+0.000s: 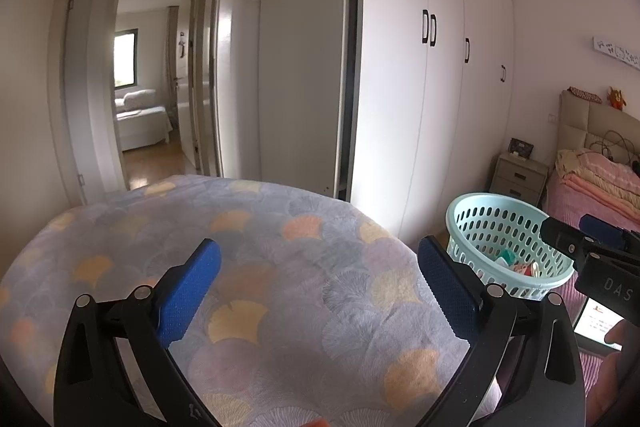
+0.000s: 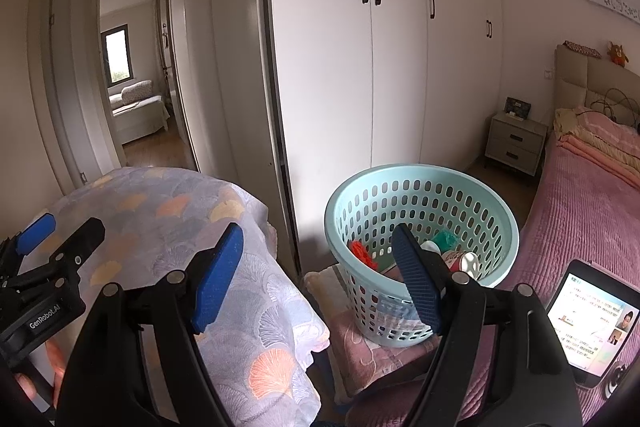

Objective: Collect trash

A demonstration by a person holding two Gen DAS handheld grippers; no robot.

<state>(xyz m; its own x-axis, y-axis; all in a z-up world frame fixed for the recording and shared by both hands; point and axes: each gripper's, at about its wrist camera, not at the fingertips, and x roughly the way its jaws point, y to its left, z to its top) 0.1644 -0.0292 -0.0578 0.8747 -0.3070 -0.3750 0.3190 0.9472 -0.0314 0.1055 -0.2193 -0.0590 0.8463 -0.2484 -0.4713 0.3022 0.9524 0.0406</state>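
Here both grippers gape wide, empty: the left gripper (image 1: 320,287) over the patterned cloth (image 1: 280,247), the right gripper (image 2: 320,275) near the basket (image 2: 420,179) holding trash (image 2: 460,259).

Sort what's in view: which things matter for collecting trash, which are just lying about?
Job:
basket, light blue, standing on a pink cushion
trash in the basket
left gripper, open, nothing held
right gripper, open, nothing held

Lying about:
tablet
nightstand
wardrobe
pink bed
patterned cover
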